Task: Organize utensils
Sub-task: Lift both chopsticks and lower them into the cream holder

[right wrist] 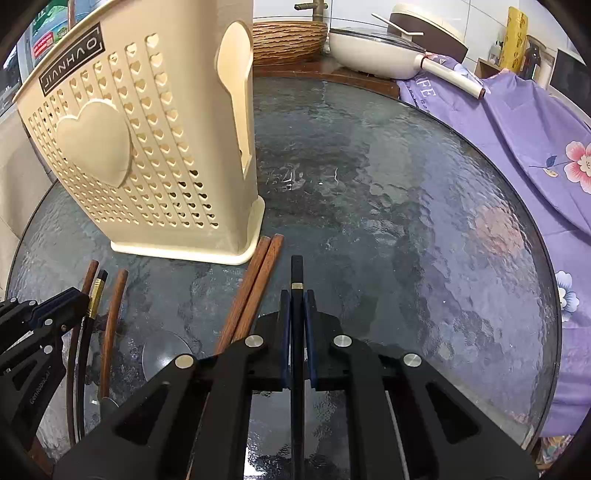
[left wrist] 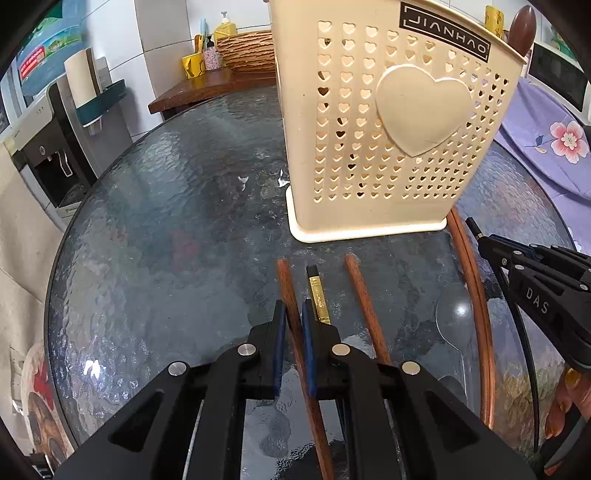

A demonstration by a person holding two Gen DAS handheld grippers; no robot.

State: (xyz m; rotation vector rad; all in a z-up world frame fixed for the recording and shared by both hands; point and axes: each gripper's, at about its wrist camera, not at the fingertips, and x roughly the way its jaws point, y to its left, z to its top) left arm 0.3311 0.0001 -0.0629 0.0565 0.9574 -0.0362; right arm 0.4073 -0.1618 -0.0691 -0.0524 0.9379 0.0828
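Observation:
A cream utensil holder (left wrist: 391, 122) with heart-shaped holes stands on the round glass table (left wrist: 166, 221); it also shows in the right wrist view (right wrist: 147, 155). My left gripper (left wrist: 292, 314) is shut on a brown wooden chopstick (left wrist: 286, 280). Beside it lie a black chopstick with a gold band (left wrist: 317, 295) and another brown chopstick (left wrist: 364, 306). My right gripper (right wrist: 296, 299) is shut on a black chopstick (right wrist: 297, 273). A pair of brown chopsticks (right wrist: 255, 288) lies to its left. A clear plastic spoon (left wrist: 452, 325) lies flat on the table.
A purple floral cloth (right wrist: 524, 140) covers the right side. A white pan (right wrist: 380, 51) and a woven basket (right wrist: 288, 40) sit at the back. A water dispenser (left wrist: 48, 155) stands to the left. A brown spoon (left wrist: 522, 27) pokes out of the holder.

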